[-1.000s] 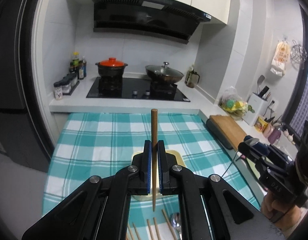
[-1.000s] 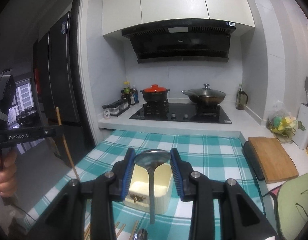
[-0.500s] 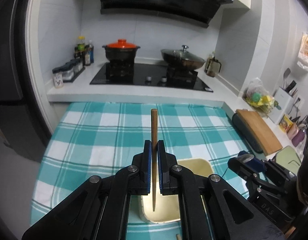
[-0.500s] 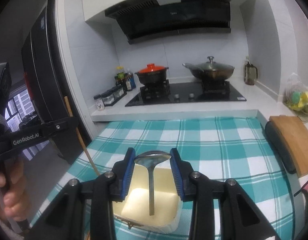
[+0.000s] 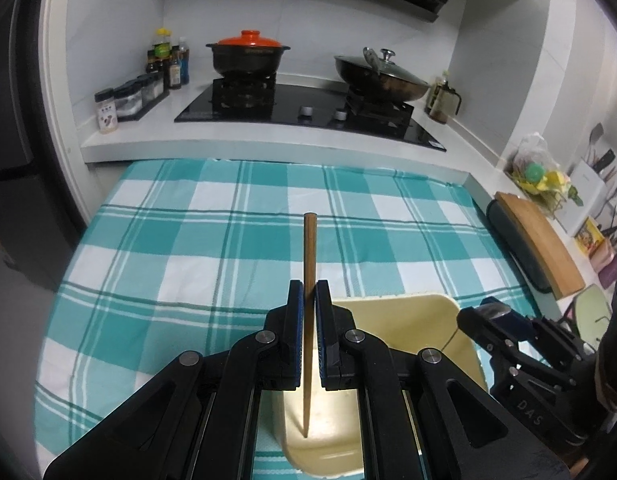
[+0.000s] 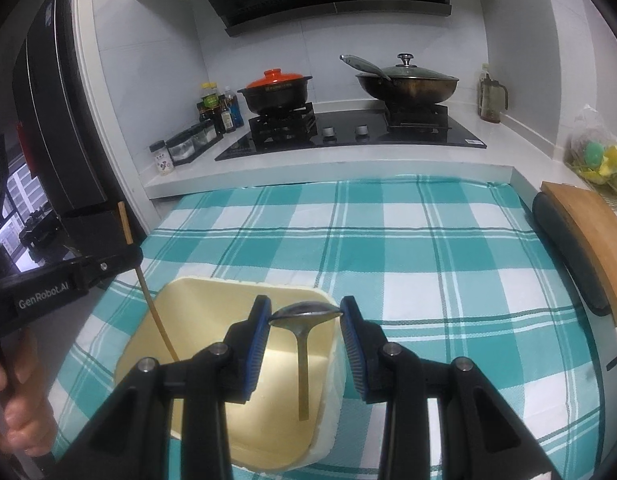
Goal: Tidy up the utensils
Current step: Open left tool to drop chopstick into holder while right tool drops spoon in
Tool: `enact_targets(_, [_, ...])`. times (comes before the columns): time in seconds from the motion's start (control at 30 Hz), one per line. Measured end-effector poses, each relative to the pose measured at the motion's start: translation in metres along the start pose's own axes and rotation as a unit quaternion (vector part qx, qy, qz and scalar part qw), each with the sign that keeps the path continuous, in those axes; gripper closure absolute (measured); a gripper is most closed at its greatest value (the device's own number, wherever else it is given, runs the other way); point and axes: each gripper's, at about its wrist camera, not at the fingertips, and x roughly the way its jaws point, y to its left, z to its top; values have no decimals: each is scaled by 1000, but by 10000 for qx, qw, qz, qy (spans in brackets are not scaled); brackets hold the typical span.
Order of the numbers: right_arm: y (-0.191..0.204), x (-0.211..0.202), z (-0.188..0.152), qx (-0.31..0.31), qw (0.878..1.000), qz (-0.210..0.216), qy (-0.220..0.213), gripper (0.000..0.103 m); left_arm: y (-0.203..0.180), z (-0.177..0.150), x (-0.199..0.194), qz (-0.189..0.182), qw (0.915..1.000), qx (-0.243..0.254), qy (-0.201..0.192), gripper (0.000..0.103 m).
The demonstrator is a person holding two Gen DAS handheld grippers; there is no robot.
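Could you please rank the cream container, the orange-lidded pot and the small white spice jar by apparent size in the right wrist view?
1. cream container, though nearness to the camera inflates it.
2. orange-lidded pot.
3. small white spice jar.

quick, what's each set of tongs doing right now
Left tongs: closed on a wooden chopstick, its tip over the cream container.
Right tongs: closed on a metal spoon, handle hanging down.

Matt wooden chopstick (image 5: 309, 264), glossy metal spoon (image 6: 304, 314), smooth cream plastic container (image 6: 212, 292), woven checked cloth (image 6: 448, 280).
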Motion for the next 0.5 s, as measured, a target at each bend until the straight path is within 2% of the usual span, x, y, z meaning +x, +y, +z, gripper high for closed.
enact_targets(0.07, [-2,4,0,24,10000,-40,-29,67,-2,1,6,28,9999,16,108,98])
enact_targets(0.13, [-3,8,3,67,9999,-79,-20,67,-3,0,7,44,9999,30,163,87])
enact_targets(0.2, [-5,11,6,160,9998,-108,22,66,-2,-2,3,93,9999,34,139,56])
enact_targets(0.23, [-6,12,7,195,9997,-145,33,66,-1,-3,-3,130,9999,40,78,52])
enact_targets(0.33, [-10,11,9,309,9993,-206,60,59,5,-9,-25,192,9997,145,19,49])
enact_targets(0.5, [-14,-24,9,318,9990,-252,-205,58,23,-31,-94,305,9991,275,-88,38])
